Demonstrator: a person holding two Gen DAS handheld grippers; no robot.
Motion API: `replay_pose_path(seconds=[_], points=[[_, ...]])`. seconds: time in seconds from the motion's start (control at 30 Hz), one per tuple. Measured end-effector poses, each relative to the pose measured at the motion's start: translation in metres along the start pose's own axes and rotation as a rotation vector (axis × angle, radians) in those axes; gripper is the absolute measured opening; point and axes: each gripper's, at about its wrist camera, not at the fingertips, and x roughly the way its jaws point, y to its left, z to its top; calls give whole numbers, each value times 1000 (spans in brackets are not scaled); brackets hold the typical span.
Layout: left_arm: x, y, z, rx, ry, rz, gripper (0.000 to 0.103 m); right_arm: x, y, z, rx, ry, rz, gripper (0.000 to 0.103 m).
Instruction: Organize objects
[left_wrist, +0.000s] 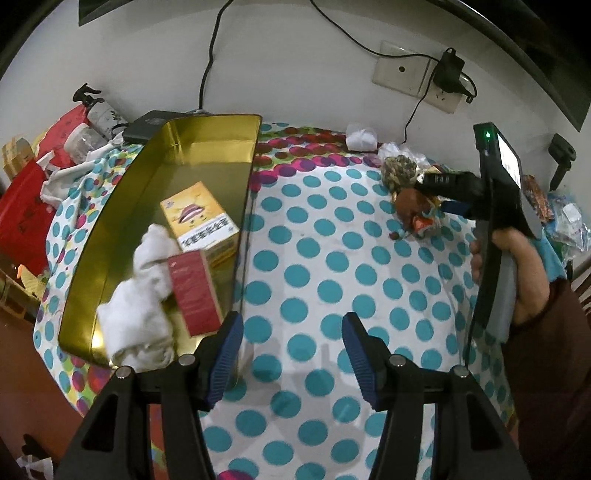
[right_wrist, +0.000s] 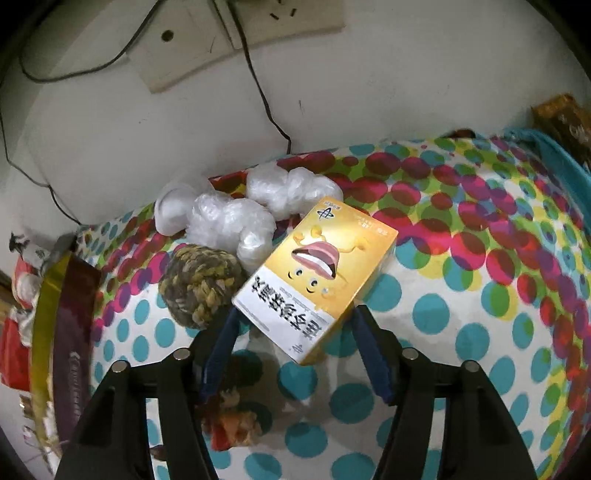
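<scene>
Gold metal tray (left_wrist: 207, 147), far left on the dotted worktop (left_wrist: 325, 266), holds a yellow carton (left_wrist: 199, 218), a red carton (left_wrist: 195, 291) and crumpled white cloth (left_wrist: 144, 306). Left tool (left_wrist: 293, 343) spread, nothing between its ribbed pads. Right tool (right_wrist: 295, 343) pinching a second yellow carton (right_wrist: 317, 273) beside a braided rope ball (right_wrist: 201, 286) and crinkled plastic wrap (right_wrist: 236, 221).

White wall (left_wrist: 295, 55) with socket plate (left_wrist: 402, 68), polka-dot tablecloth (left_wrist: 332, 258) below

Yellow box (right_wrist: 317, 277) between the right gripper (right_wrist: 293, 325) pads (woven ball (right_wrist: 201, 286) beside it), on dotted cloth (right_wrist: 461, 314).
</scene>
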Motion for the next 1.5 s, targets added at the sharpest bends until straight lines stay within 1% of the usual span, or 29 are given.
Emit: replay_pose_path(seconds=[0.03,0.1,0.13,0.17,0.2,0.27,0.33,0.47,0.53,0.67,0.7,0.73,0.8,0.87,0.9,0.93,0.97,1.0,1.03,1.1,1.13,1.17,1.27,1.33,1.4,1.5], points=[[2,-2,4,-1,-4,3,57,1,1,0,-17,-2,-1,44],[8,-7,11,3,-1,10,57,2,-1,-1,-36,-2,7,28],[11,-10,15,8,5,10,57,1,-4,-2,-41,-7,11,18],[14,-13,19,8,10,4,57,1,-7,-2,-43,-3,22,13],[18,-16,23,5,11,-3,57,0,-11,-2,-39,-1,33,10],[24,-24,30,9,15,-1,57,-2,-21,-3,-24,-8,62,9],[31,-33,38,14,12,-4,57,-6,-30,-5,-18,-26,69,8],[45,-57,50,50,17,-13,57,-10,-48,-10,10,-62,85,8],[52,-71,56,74,20,-3,57,-11,-56,-11,26,-70,107,7],[61,-94,67,104,14,-14,57,-16,-66,-12,33,-97,120,7],[64,-98,71,107,9,-23,57,-16,-69,-12,38,-106,130,8],[65,-102,73,112,8,-23,57,-16,-71,-13,45,-114,146,12],[68,-109,78,114,5,-43,57,-15,-75,-14,57,-119,184,12],[70,-114,82,118,2,-44,57,-16,-79,-14,66,-124,201,20],[72,-118,84,128,1,-52,57,-19,-81,-13,77,-132,201,29],[73,-122,86,138,3,-58,57,-25,-82,-12,80,-166,199,40],[75,-125,88,143,4,-63,57,-33,-83,-12,74,-207,188,47],[77,-129,90,147,7,-73,57,-40,-83,-11,69,-243,175,61],[80,-132,93,146,13,-78,57,-47,-82,-12,65,-282,164,67],[87,-136,99,137,31,-87,61,-58,-81,-12,53,-337,155,68],[94,-139,103,138,42,-78,65,-61,-80,-12,44,-350,151,68],[100,-142,105,138,49,-61,66,-63,-79,-11,39,-355,146,68],[114,-146,109,143,69,-49,66,-64,-82,-8,46,-349,144,68],[125,-148,111,146,66,-16,66,-64,-87,-7,60,-342,136,68],[134,-149,110,147,82,-5,66,-64,-93,-6,86,-337,156,68],[144,-148,110,123,94,-11,66,-62,-94,-8,93,-341,150,68]])
